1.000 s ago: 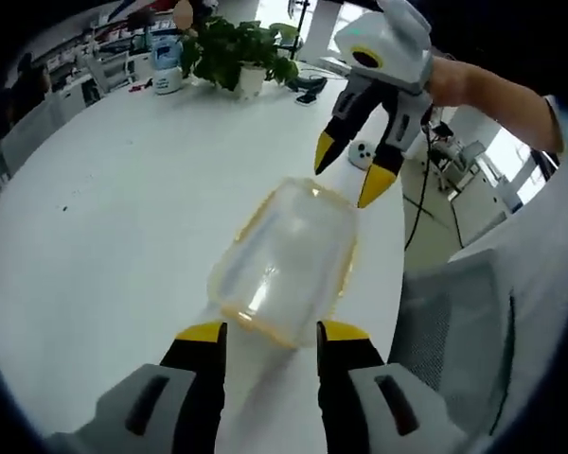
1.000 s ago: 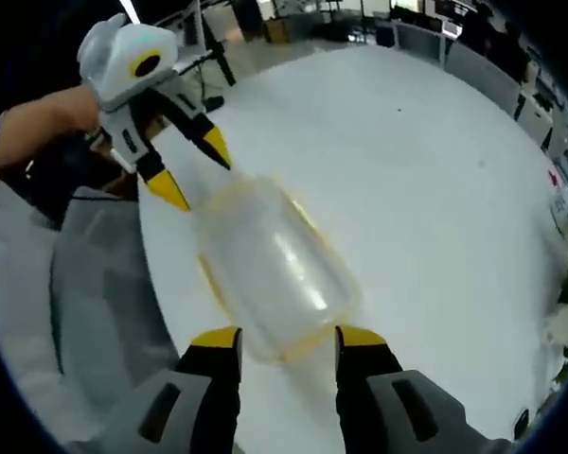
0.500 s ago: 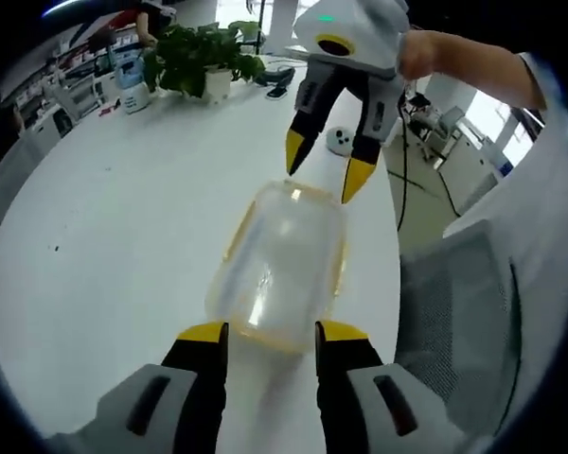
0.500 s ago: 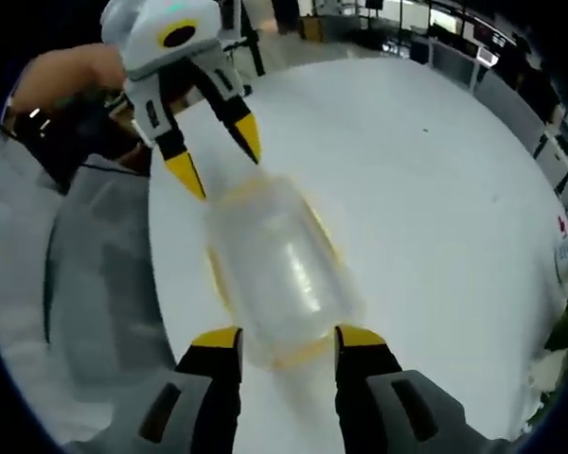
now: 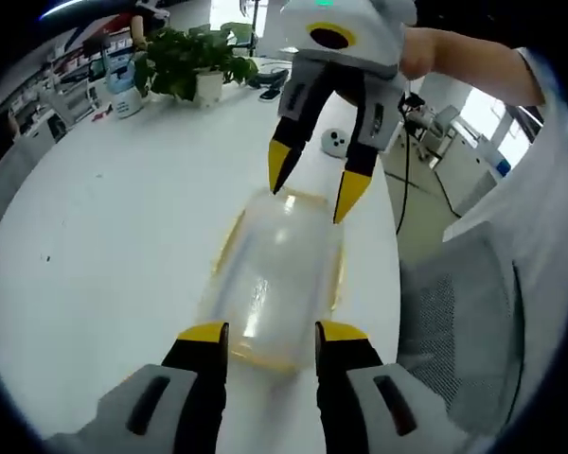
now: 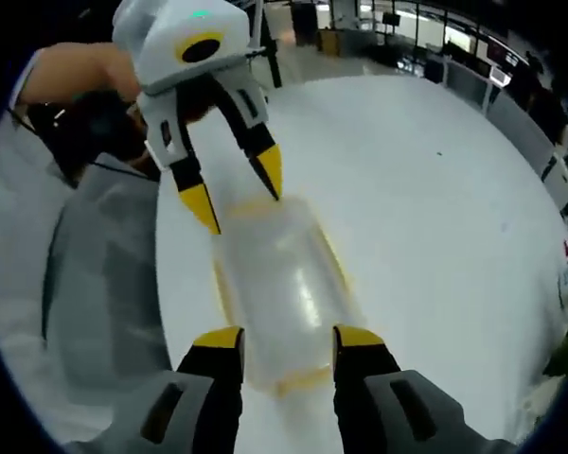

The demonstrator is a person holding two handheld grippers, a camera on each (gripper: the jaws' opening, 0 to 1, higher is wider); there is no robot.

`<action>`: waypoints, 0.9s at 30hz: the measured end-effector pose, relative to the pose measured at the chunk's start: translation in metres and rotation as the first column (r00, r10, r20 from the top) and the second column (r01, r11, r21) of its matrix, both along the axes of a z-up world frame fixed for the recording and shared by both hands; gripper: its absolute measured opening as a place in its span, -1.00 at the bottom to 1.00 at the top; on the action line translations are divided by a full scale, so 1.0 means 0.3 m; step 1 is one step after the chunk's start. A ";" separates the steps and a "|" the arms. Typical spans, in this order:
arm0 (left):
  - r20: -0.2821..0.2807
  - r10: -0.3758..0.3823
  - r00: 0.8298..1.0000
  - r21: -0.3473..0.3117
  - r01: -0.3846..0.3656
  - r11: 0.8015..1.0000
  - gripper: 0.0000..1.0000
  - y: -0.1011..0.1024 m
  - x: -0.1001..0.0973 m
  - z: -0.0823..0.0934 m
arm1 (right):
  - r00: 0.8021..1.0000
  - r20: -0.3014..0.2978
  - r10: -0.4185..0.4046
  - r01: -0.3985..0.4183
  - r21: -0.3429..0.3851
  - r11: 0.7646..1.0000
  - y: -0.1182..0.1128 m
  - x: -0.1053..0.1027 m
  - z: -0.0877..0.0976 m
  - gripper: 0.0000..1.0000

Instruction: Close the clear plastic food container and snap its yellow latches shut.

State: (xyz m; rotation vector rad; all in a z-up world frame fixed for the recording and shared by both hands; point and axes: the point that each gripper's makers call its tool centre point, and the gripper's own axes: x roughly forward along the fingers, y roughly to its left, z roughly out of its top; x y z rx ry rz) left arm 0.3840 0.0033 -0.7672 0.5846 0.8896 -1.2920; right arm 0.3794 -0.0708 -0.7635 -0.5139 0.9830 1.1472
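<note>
The clear plastic container (image 5: pixel 270 279) with yellow edging lies on the white table (image 5: pixel 104 227), close to its edge. In the left gripper view, my left gripper (image 5: pixel 272 333) is open, its jaws standing either side of the container's near end. The right gripper (image 5: pixel 312 189) comes in from the top, open, its yellow tips at the container's far end. In the right gripper view the same container (image 6: pixel 284 284) runs lengthwise between my right gripper (image 6: pixel 288 338), open at the near end, and the left gripper (image 6: pixel 235 194), open at the far end. Whether the tips touch the container I cannot tell.
A grey mesh chair (image 5: pixel 454 322) stands just past the table edge beside the container, also seen as the chair (image 6: pixel 95 284). A potted plant (image 5: pixel 194 61), a bottle (image 5: pixel 123 90) and a small white round object (image 5: pixel 336 140) sit farther off on the table.
Both grippers have closed in on the container from opposite ends. The right gripper's tips, a second ago above and beyond the far end, now sit at it. The container has stayed put.
</note>
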 end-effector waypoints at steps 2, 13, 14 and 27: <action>-0.004 0.004 1.000 -0.010 -0.004 1.000 -0.28 -0.012 0.000 0.002 | 1.000 0.006 0.007 -0.007 0.014 1.000 0.020 -0.001 0.000 -0.28; 0.000 -0.010 1.000 -0.025 0.010 1.000 -0.29 -0.066 -0.003 -0.011 | 0.999 0.014 0.032 -0.032 0.029 0.999 0.067 0.001 -0.019 -0.28; -0.002 -0.014 1.000 -0.025 0.014 1.000 -0.29 -0.070 -0.005 -0.012 | 0.999 0.015 0.030 -0.031 0.030 0.999 0.069 0.002 -0.019 -0.28; -0.009 -0.014 1.000 -0.040 0.014 0.999 -0.29 -0.103 -0.018 -0.010 | 0.999 0.021 0.025 -0.026 0.044 0.999 0.087 0.019 -0.025 -0.29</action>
